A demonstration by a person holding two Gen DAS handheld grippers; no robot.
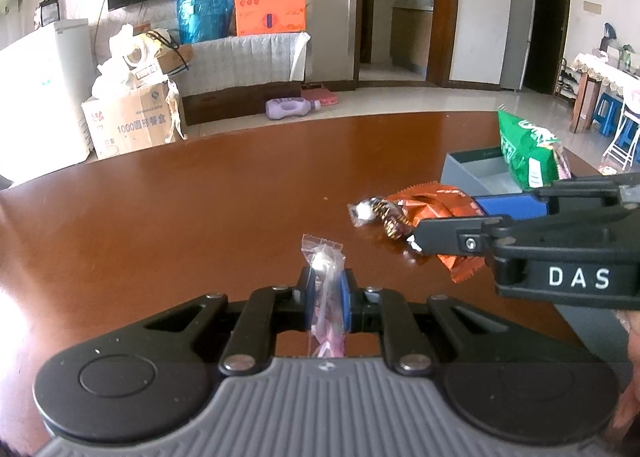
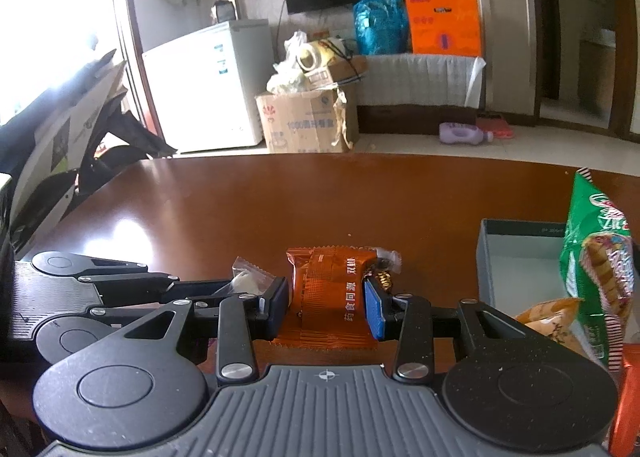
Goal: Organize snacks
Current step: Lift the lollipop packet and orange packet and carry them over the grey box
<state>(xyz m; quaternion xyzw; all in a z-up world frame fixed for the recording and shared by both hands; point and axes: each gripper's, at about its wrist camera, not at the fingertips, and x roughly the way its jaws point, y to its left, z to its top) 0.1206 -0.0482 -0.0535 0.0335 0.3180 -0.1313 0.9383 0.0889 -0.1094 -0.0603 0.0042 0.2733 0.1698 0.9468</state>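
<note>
My left gripper (image 1: 328,289) is shut on a small clear packet (image 1: 325,269) with pink print, which stands upright between the blue pads. To its right, my right gripper (image 1: 446,222) is shut on an orange snack packet (image 1: 432,197). In the right wrist view the orange packet (image 2: 328,289) is squeezed across its width by the right gripper (image 2: 327,305). The left gripper (image 2: 276,289) lies close on its left with the clear packet (image 2: 248,277). A dark, gold-printed candy (image 2: 384,273) lies against the orange packet's far right corner.
A grey open box (image 2: 516,257) sits on the brown table (image 2: 280,197) to the right. A green snack bag (image 2: 596,257) stands in it, with a yellow packet (image 2: 552,321) in front. Boxes, bags and a white fridge stand beyond the table's far edge.
</note>
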